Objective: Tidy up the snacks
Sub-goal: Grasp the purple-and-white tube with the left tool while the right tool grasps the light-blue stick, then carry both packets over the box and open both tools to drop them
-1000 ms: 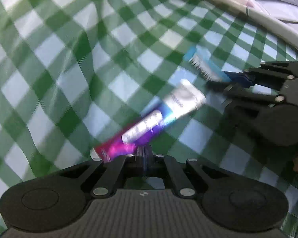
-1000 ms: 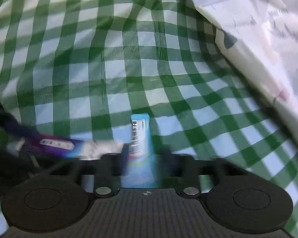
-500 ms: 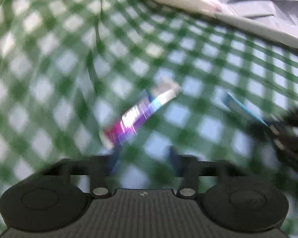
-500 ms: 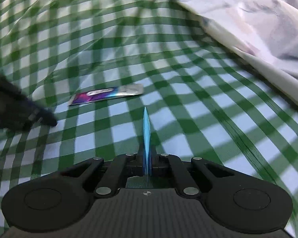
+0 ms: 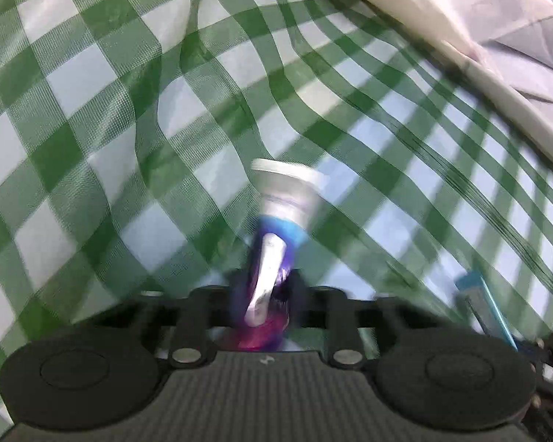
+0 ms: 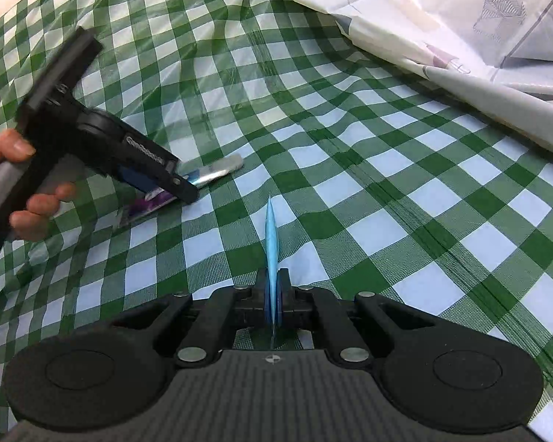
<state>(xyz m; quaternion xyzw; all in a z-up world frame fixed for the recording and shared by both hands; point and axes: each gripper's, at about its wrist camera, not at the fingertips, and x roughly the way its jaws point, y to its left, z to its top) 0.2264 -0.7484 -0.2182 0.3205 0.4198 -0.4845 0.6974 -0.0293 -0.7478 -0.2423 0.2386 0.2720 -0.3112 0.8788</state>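
Note:
A purple snack packet (image 5: 272, 243) with a white end stands between the fingers of my left gripper (image 5: 269, 280). The jaws are closing and the pads press on its purple half. The right wrist view shows this gripper (image 6: 182, 188) pointing down at the packet (image 6: 151, 200), which lies low on the checked cloth. My right gripper (image 6: 272, 276) is shut on a thin blue snack packet (image 6: 271, 235), seen edge-on and held above the cloth. That blue packet (image 5: 483, 302) also shows at the lower right of the left wrist view.
A wrinkled green-and-white checked tablecloth (image 6: 387, 184) covers the surface. A crumpled white sheet printed with deer (image 6: 479, 18) lies along the far right edge. A person's hand (image 6: 25, 184) holds the left gripper's handle at the left.
The left gripper let the purple packet drop onto the cloth, opened wide, then came back around it. The right gripper shut on the blue packet, turned it on edge and drew it away rightward.

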